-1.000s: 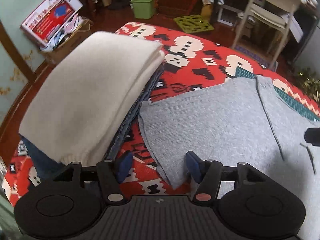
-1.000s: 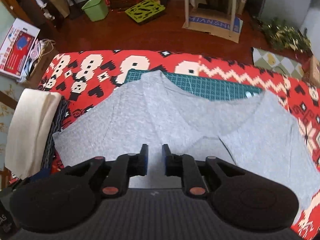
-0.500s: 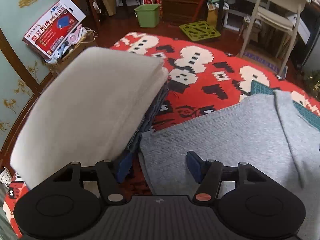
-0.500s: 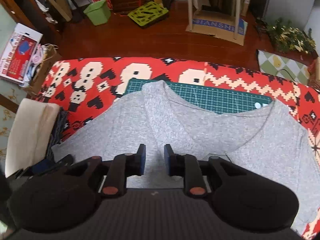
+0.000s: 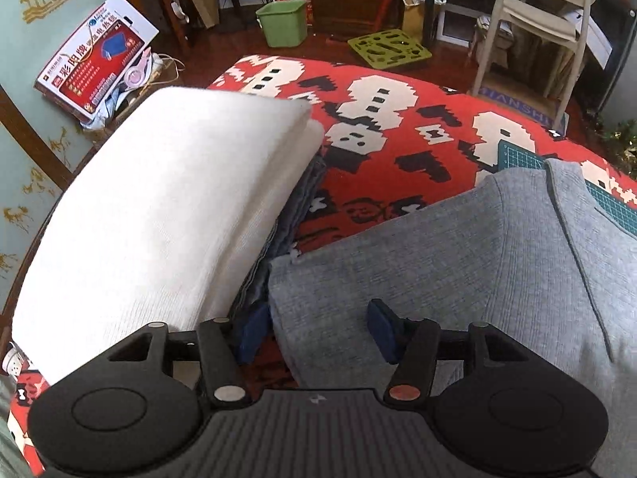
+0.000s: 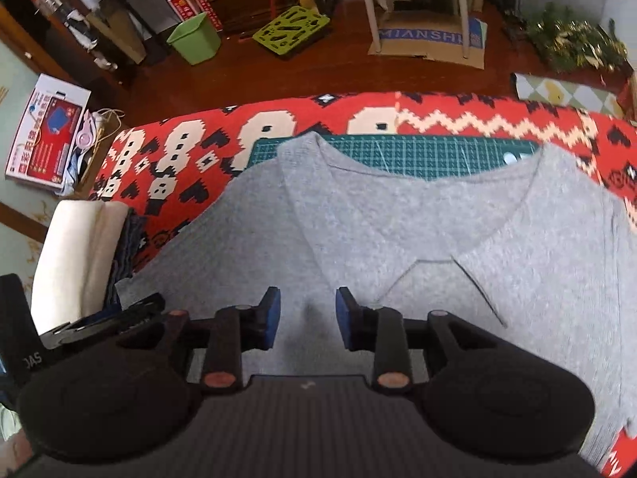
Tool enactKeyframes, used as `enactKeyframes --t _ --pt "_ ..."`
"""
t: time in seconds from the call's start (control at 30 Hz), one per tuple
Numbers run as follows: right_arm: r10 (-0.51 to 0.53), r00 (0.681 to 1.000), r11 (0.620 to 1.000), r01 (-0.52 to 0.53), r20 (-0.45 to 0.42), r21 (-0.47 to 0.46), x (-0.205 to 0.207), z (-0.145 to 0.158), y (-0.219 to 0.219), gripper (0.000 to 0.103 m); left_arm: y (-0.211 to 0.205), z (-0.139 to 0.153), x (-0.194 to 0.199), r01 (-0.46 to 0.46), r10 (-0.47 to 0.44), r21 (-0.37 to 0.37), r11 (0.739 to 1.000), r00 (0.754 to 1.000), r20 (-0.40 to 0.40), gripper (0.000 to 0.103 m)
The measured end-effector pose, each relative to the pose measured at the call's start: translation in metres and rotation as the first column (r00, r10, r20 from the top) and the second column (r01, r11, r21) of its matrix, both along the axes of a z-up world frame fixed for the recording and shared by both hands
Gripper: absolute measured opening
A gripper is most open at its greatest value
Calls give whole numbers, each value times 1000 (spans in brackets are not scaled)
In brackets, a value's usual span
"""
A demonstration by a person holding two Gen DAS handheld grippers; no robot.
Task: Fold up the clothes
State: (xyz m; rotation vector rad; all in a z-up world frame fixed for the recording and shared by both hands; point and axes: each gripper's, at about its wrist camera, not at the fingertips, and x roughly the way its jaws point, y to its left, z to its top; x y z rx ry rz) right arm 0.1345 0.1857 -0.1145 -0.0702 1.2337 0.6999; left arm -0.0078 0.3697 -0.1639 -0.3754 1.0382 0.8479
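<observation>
Covering the table, a red patterned cloth (image 6: 167, 155) bears the grey shirt (image 6: 418, 231); both tools gape empty.

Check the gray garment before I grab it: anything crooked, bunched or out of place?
Mostly tidy. The gray knit sweater lies flat, one sleeve already folded across its front. Its left corner touches the folded cream-and-denim stack. Both the left hand-held gripper and the right hand-held gripper are open, empty.

Grey shirt (image 6: 398, 231) on red, cream and black patterned cloth (image 6: 179, 151); green mat (image 6: 398, 151).
</observation>
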Motion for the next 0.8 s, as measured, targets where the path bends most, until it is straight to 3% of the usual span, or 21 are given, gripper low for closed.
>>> enactKeyframes --t 0.2,0.27,0.33,0.37,0.47,0.63,0.8 --pt "-60 998 998 60 -25 5 3 -5 -13 38 2 -1 4 -27 27 16 1000 1000 16 56" --pt "-78 997 997 78 -25 5 4 -5 -16 39 4 -1 7 -40 40 15 999 999 25 49" --pt "-88 996 996 88 -27 3 4 -5 -18 40 3 0 10 -16 16 40 999 1000 9 22" --pt "-93 995 996 93 -29 3 4 -5 -19 40 3 0 13 -2 3 57 998 1000 -10 16" --pt "-97 995 995 97 -32 -2 2 -5 -21 41 5 -1 14 30 -26 93 995 998 -53 9" --pt "-102 994 995 102 -36 -3 -1 -6 -23 41 5 -3 12 82 -65 145 986 991 -116 9" --pt "-102 994 995 102 -36 9 -5 -6 -23 42 -12 -4 17 169 -123 228 959 971 -204 13"
